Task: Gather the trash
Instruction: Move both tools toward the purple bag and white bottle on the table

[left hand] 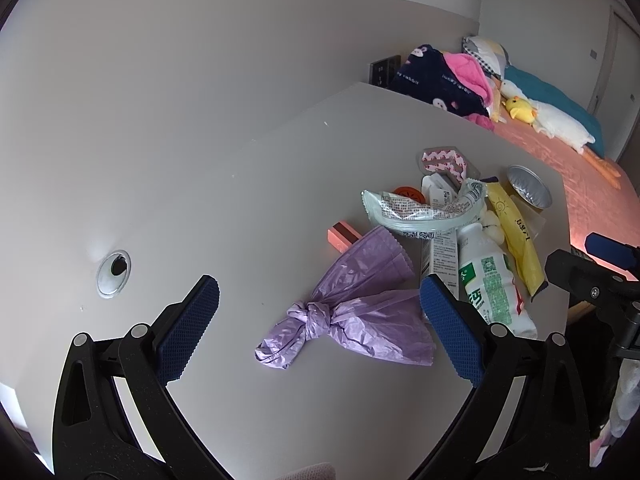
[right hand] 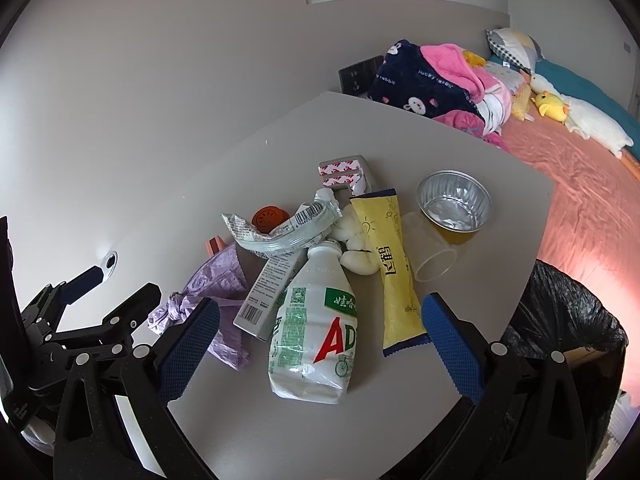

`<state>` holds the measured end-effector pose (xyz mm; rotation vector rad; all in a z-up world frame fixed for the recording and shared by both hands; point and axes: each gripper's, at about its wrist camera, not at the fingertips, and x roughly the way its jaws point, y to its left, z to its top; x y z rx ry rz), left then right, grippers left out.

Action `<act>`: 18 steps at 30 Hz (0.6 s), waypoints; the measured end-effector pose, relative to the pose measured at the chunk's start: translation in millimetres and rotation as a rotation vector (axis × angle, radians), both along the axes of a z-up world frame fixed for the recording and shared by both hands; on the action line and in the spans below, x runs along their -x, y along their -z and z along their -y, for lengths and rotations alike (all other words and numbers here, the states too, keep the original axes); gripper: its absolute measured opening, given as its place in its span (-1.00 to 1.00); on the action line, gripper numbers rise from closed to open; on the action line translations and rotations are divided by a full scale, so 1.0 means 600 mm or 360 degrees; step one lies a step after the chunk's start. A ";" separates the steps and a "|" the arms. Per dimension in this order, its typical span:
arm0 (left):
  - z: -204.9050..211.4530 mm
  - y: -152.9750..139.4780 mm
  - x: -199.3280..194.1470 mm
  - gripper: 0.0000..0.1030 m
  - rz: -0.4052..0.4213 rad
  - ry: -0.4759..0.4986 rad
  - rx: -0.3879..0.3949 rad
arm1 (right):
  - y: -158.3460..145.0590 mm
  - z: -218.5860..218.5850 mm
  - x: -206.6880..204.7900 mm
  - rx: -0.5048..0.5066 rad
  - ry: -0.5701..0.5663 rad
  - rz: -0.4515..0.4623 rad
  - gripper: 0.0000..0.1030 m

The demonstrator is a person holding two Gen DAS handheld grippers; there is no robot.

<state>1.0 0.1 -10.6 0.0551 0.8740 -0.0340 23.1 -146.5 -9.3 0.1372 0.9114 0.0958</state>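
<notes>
1. Lilac plastic, knotted in the middle: the purple bag [left hand: 352,312] lies on the table [left hand: 248,200] between and just ahead of the left gripper [left hand: 320,320], whose blue fingers [left hand: 188,332] are spread wide and grip nothing.
2. Beyond that gripper's right finger sits the trash pile: a white bottle [left hand: 494,280] on its side, a yellow sachet [left hand: 516,236] beside it, a crumpled pale wrapper [left hand: 424,208] across the top, a small pink box [left hand: 343,236] to the left.
3. Ahead of the right gripper [right hand: 320,344], also spread and empty, the same white bottle [right hand: 316,332] lies between its fingers, cap pointing away.
4. The yellow sachet [right hand: 394,264] lies just inside its right finger; a grey carton [right hand: 268,292] lies left of the bottle, partly under it.
5. Farther ahead and to the right stand a foil cup [right hand: 454,204] and a clear plastic cup [right hand: 430,252] tipped on its side.
6. A bin lined with a black bag [right hand: 560,320] stands to the right of that gripper, off the table edge.
7. A bed [right hand: 580,200] with blankets and plush toys lies beyond the table.
</notes>
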 end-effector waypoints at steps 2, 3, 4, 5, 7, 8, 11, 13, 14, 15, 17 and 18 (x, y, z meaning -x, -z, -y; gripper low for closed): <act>0.001 0.003 0.000 0.88 -0.0007 0.0005 -0.0005 | 0.001 0.000 -0.001 -0.0002 0.0001 -0.0002 0.95; 0.001 0.003 0.000 0.88 -0.0006 0.0005 -0.0008 | 0.001 0.000 0.000 -0.0005 0.0004 -0.0004 0.95; 0.001 0.003 -0.001 0.88 -0.0007 0.0007 -0.0011 | 0.002 0.000 0.000 -0.0005 0.0006 -0.0003 0.95; 0.002 0.004 -0.001 0.88 -0.0008 0.0007 -0.0012 | 0.002 0.001 0.000 -0.0006 0.0007 -0.0003 0.95; 0.002 0.005 -0.001 0.88 -0.0010 0.0005 -0.0011 | 0.002 0.000 -0.002 -0.0005 0.0009 -0.0007 0.95; 0.001 0.005 -0.001 0.88 -0.0011 0.0008 -0.0013 | 0.003 0.000 -0.002 -0.0005 0.0011 -0.0009 0.95; 0.001 0.007 -0.002 0.88 -0.0016 0.0014 -0.0016 | 0.003 0.000 -0.002 -0.0001 0.0012 -0.0011 0.95; 0.000 0.008 -0.002 0.88 -0.0017 0.0019 -0.0014 | 0.003 0.000 -0.002 -0.0001 0.0014 -0.0010 0.95; 0.000 0.008 -0.002 0.88 -0.0016 0.0021 -0.0013 | 0.004 0.000 -0.002 -0.0002 0.0015 -0.0011 0.95; 0.000 0.008 -0.002 0.88 -0.0016 0.0023 -0.0010 | 0.004 0.000 -0.003 -0.0002 0.0016 -0.0012 0.95; -0.002 0.009 -0.003 0.88 -0.0017 0.0024 -0.0006 | 0.005 0.001 -0.003 -0.0001 0.0020 -0.0013 0.95; -0.002 0.010 -0.003 0.88 -0.0017 0.0025 -0.0007 | 0.005 0.002 -0.003 -0.0002 0.0022 -0.0013 0.95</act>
